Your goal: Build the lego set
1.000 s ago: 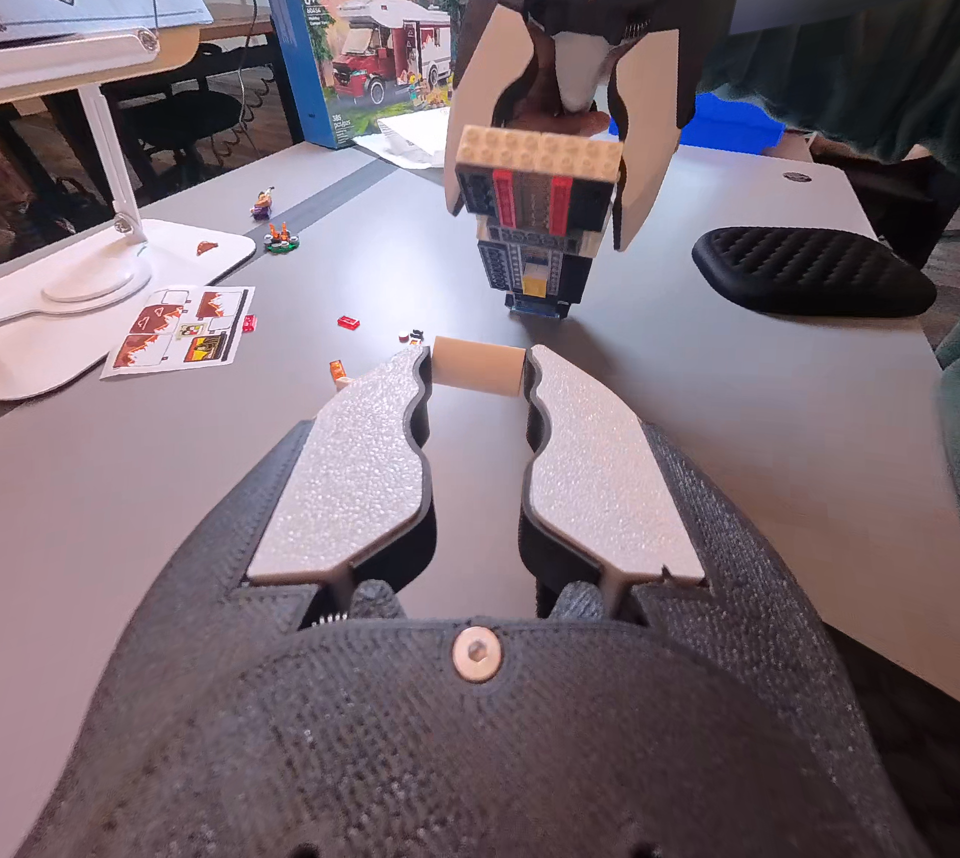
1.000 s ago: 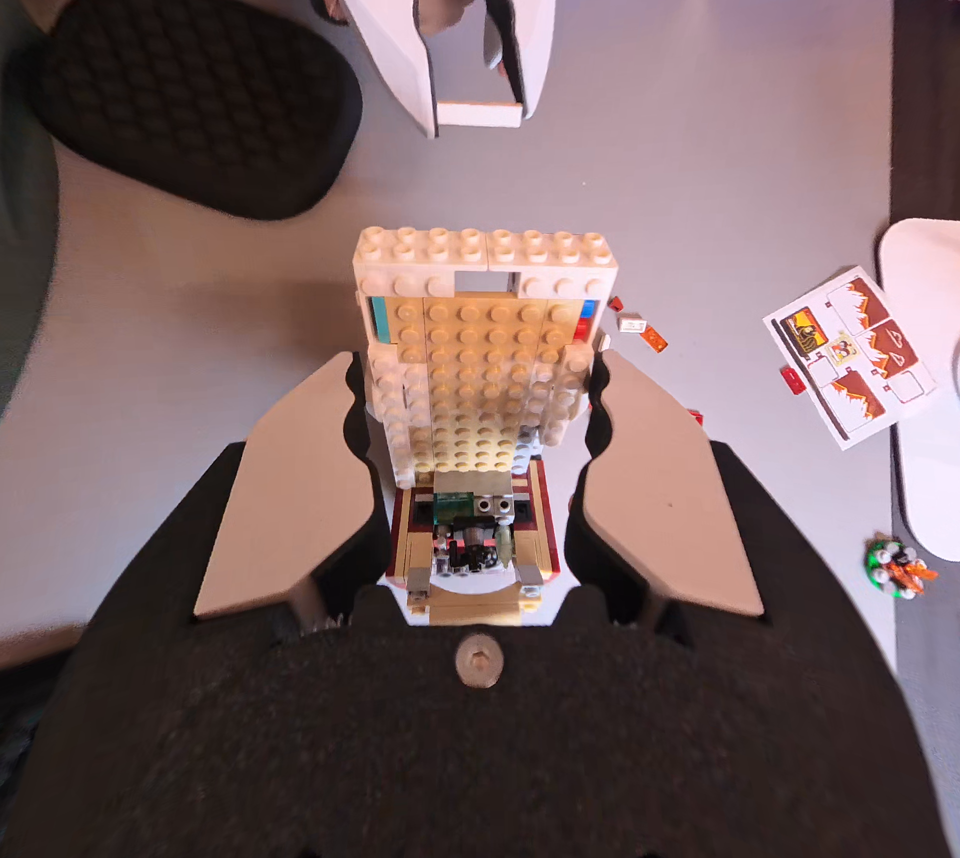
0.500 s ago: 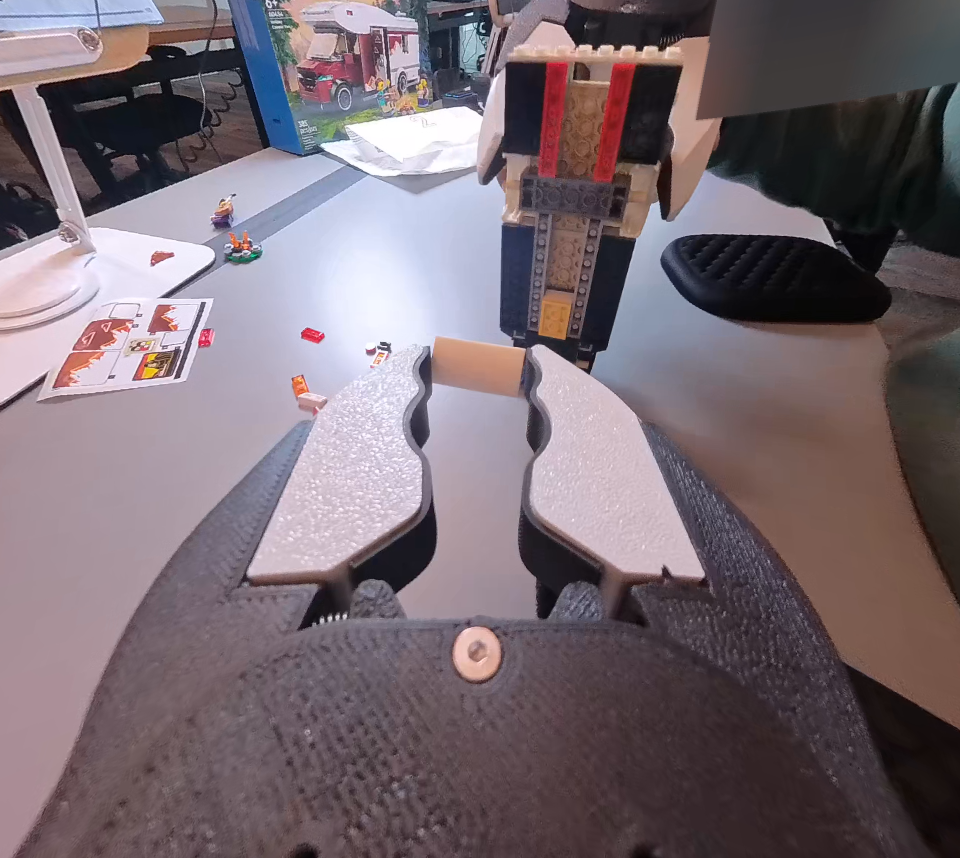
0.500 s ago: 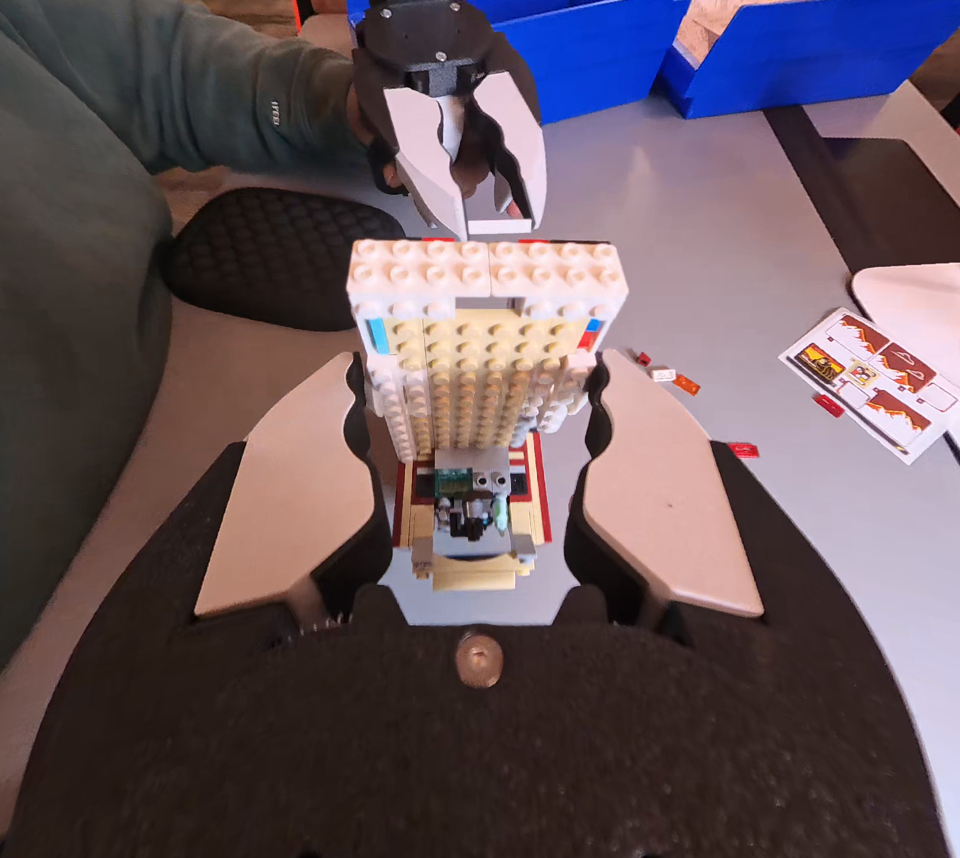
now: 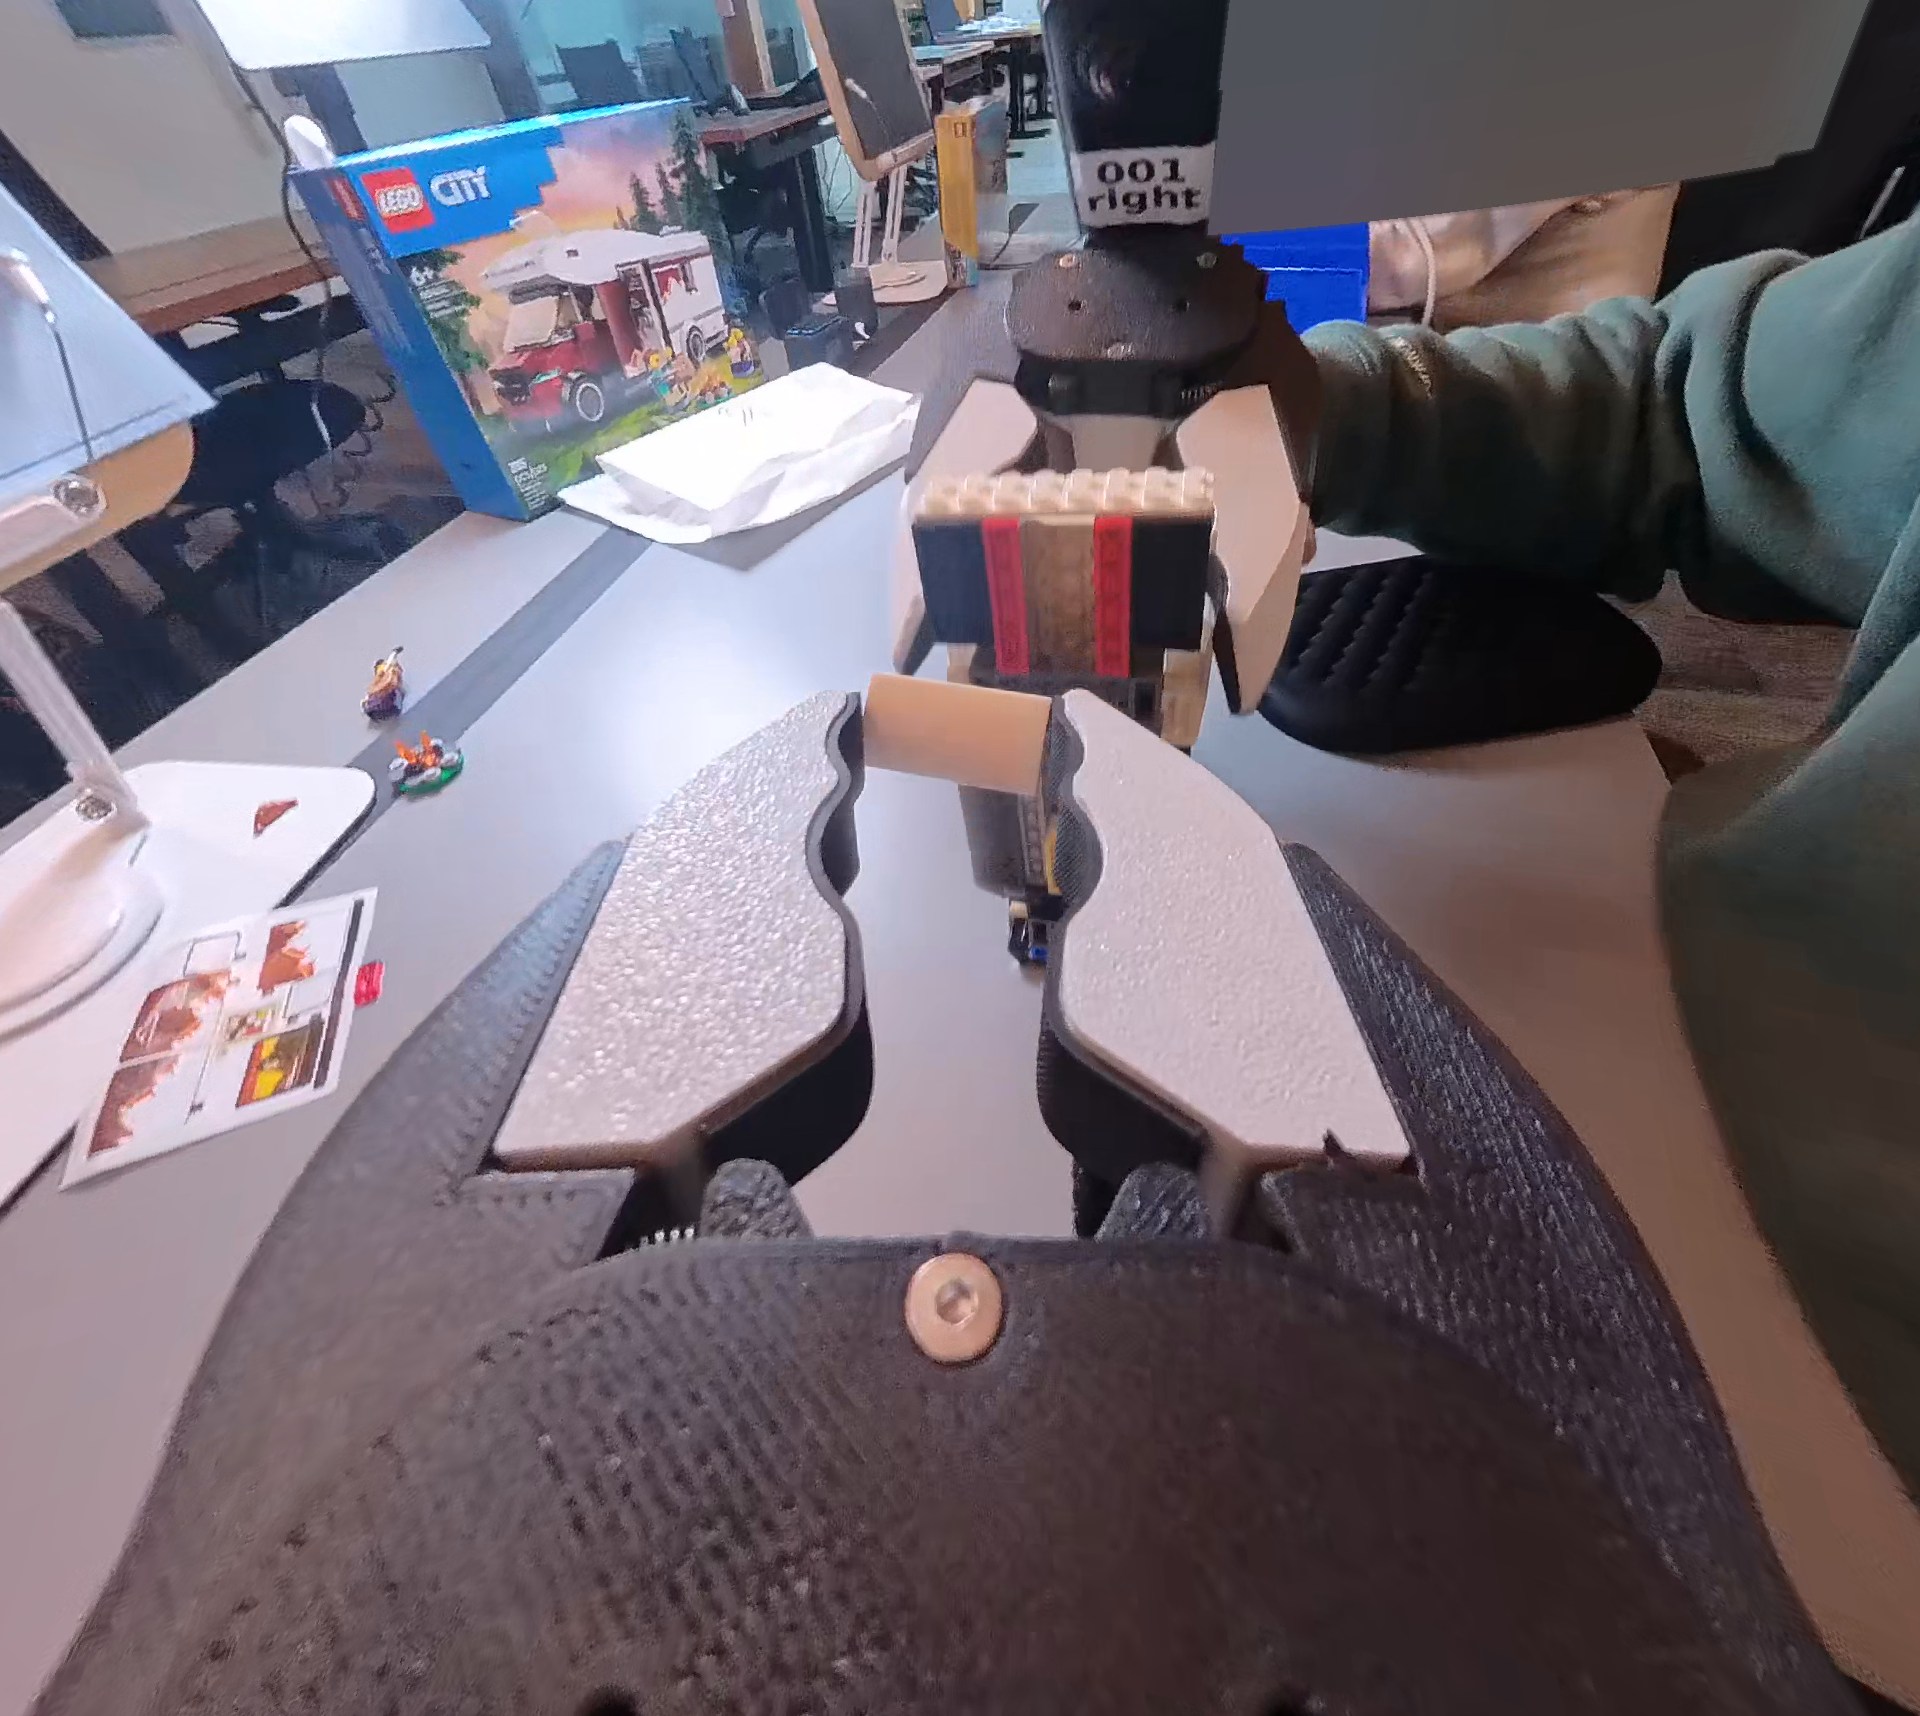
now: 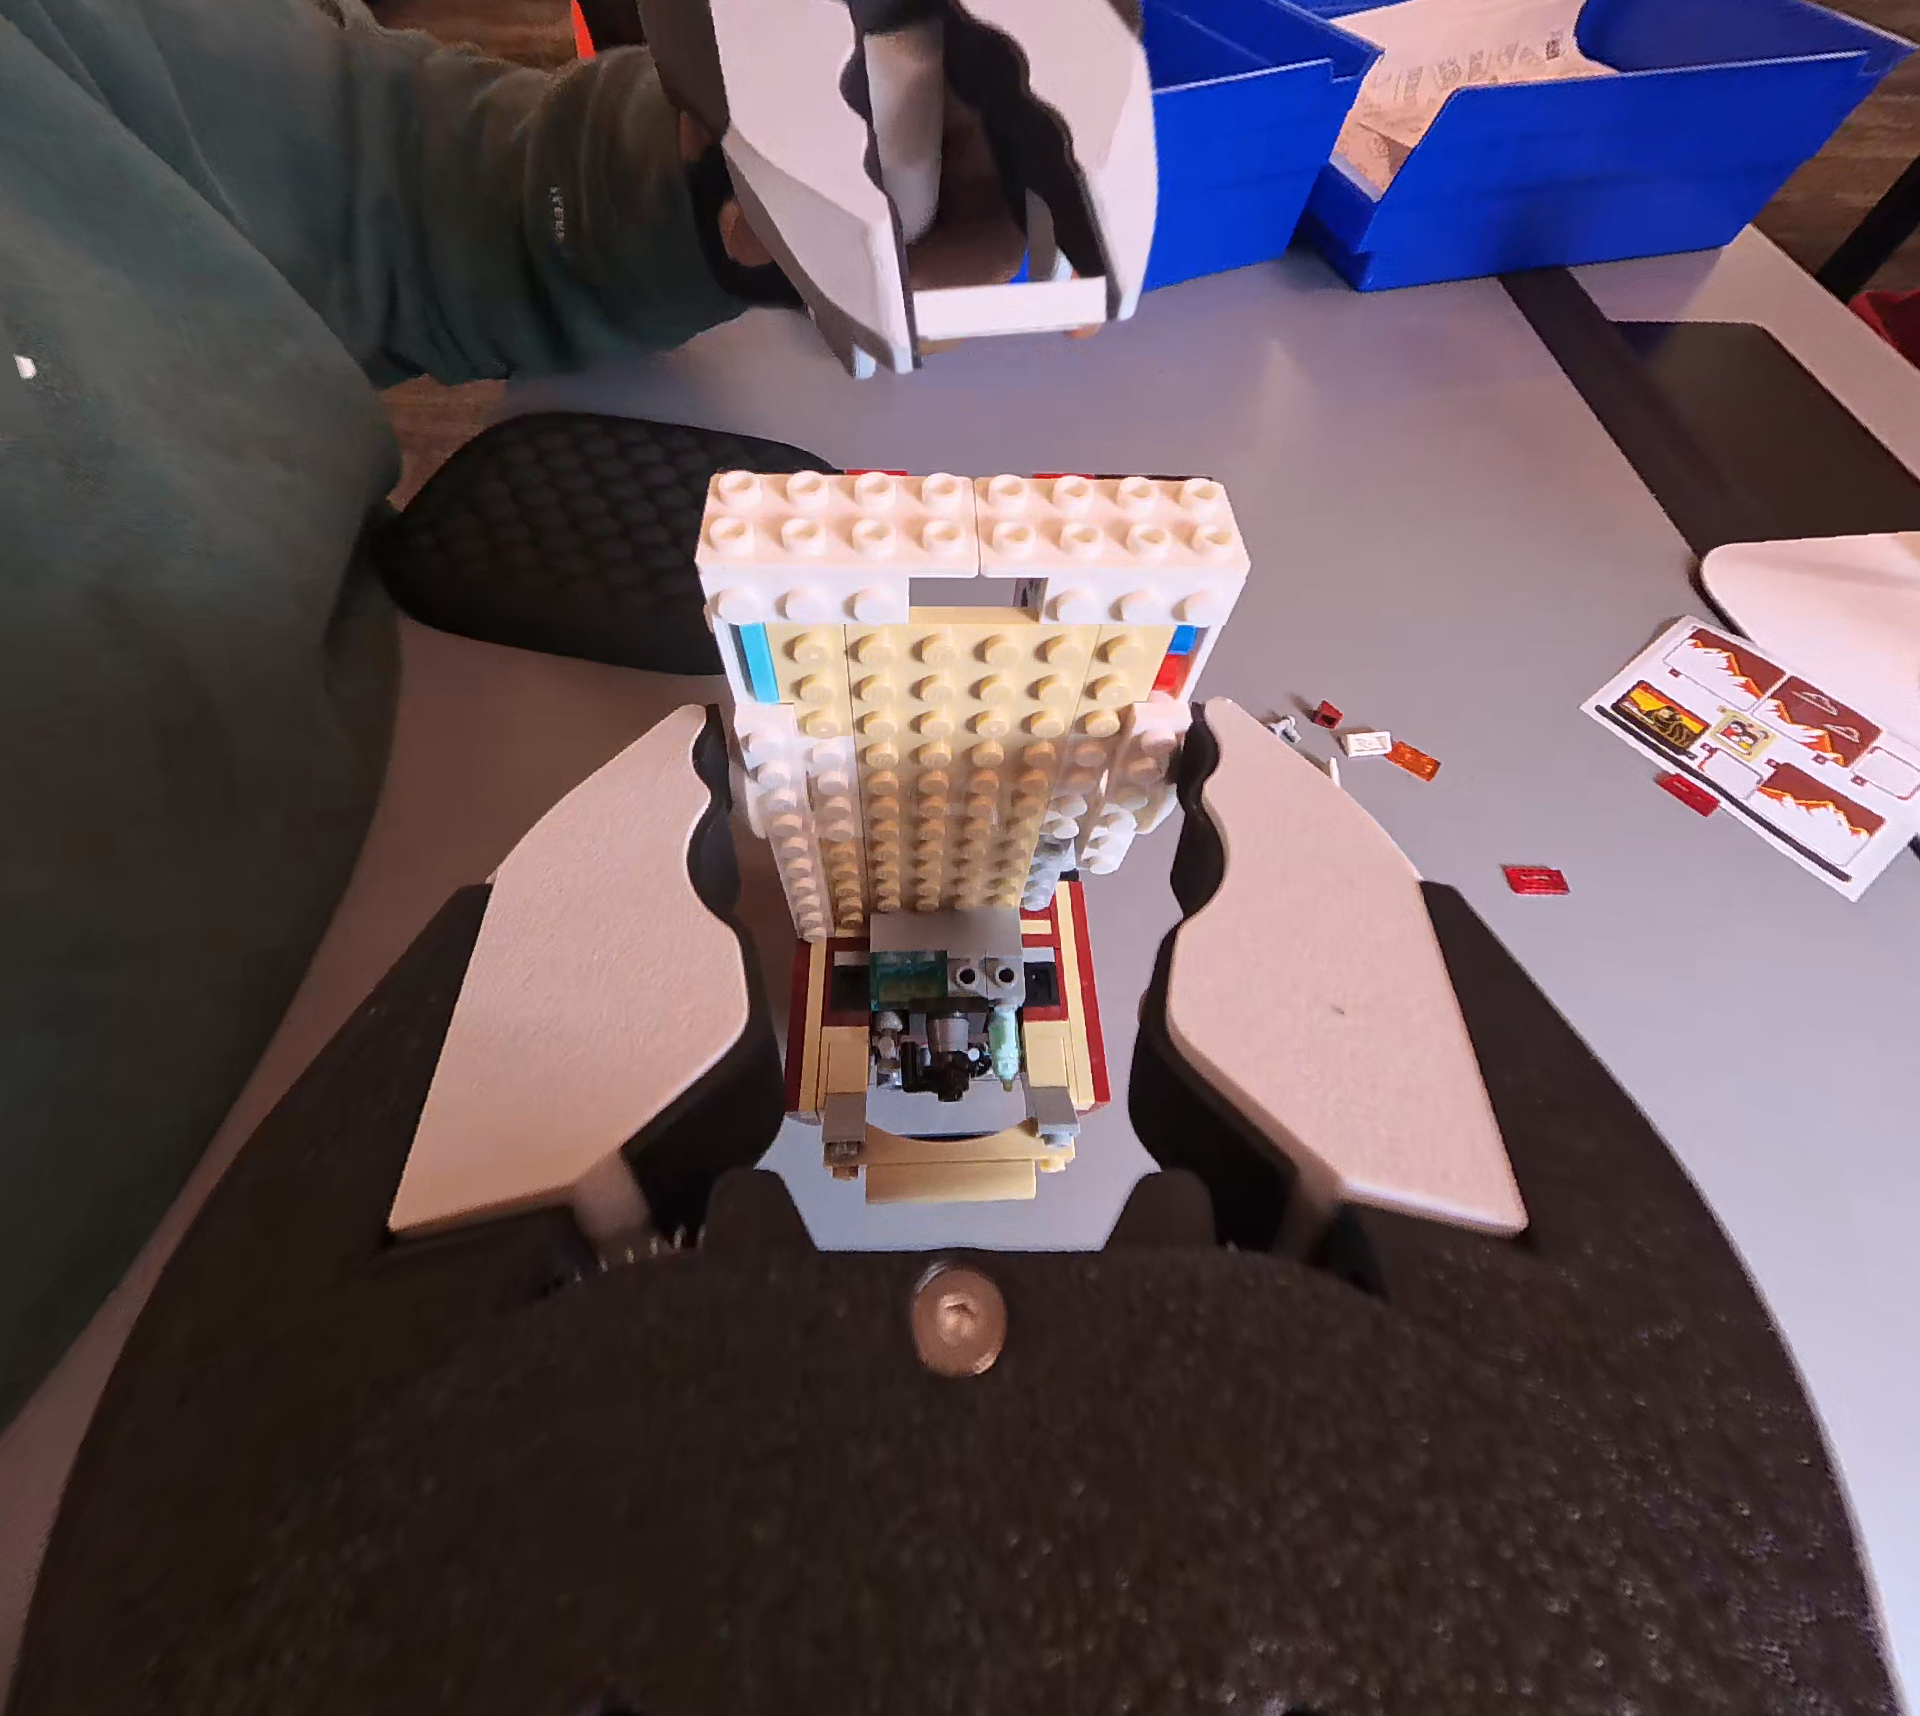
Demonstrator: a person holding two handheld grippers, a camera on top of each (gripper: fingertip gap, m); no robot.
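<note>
The big half-built camper of tan, white and red plastic bricks (image 6: 971,793) is squeezed in the right claw (image 6: 951,793), above the grey tabletop (image 6: 1403,471) near its front edge. The left claw (image 5: 951,736) pinches a small cream brick (image 5: 951,729), just beside the camper. A crooked push could pop bricks off.

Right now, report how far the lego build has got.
Done: a studded tan floor with white end bricks and a cab end stands assembled as the camper chassis.
In hand: the right gripper clamps it; the left gripper pinches a white brick.
Left: small loose pieces and the sticker sheet lie unused on the table.
</note>
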